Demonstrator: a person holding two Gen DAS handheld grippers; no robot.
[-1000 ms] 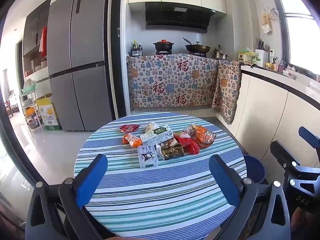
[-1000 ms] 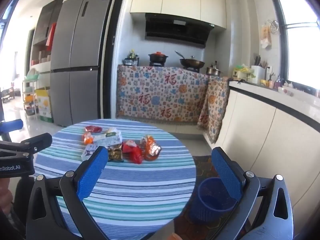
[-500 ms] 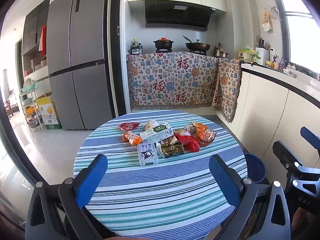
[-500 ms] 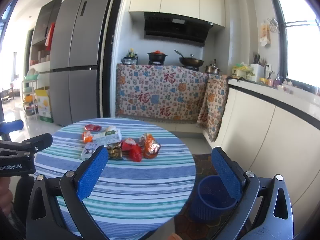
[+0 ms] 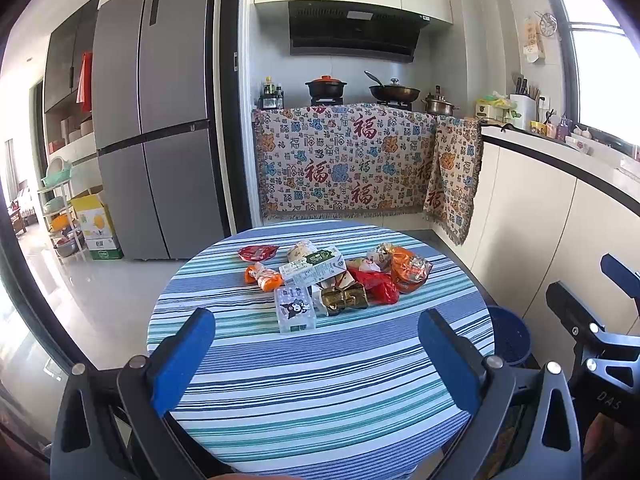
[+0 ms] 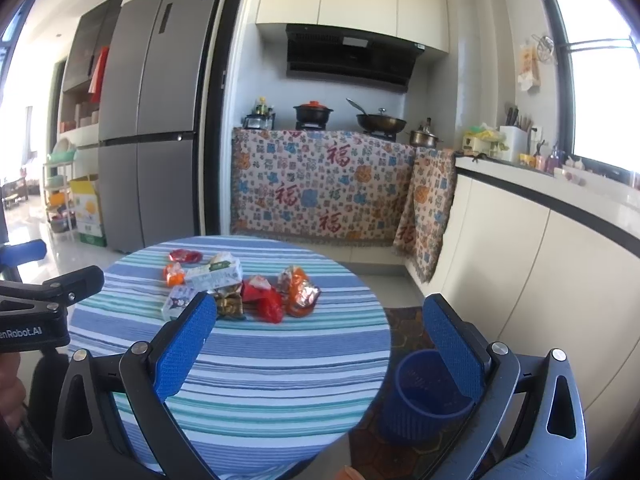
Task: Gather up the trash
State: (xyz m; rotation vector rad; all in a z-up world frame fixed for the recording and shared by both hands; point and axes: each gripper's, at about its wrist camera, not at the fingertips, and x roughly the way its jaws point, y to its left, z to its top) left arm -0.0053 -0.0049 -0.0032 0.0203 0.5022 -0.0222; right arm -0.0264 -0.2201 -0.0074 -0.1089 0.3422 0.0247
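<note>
You are standing in a home kitchen: a tall grey fridge is rising far left, pots are sitting on the stove beneath a range hood, counter running right.

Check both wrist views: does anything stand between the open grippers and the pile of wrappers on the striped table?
Nothing visible does. Bare striped cloth lies between the left gripper and the trash pile; likewise before the right gripper. The blue bin stands on the floor beside the table.
</note>
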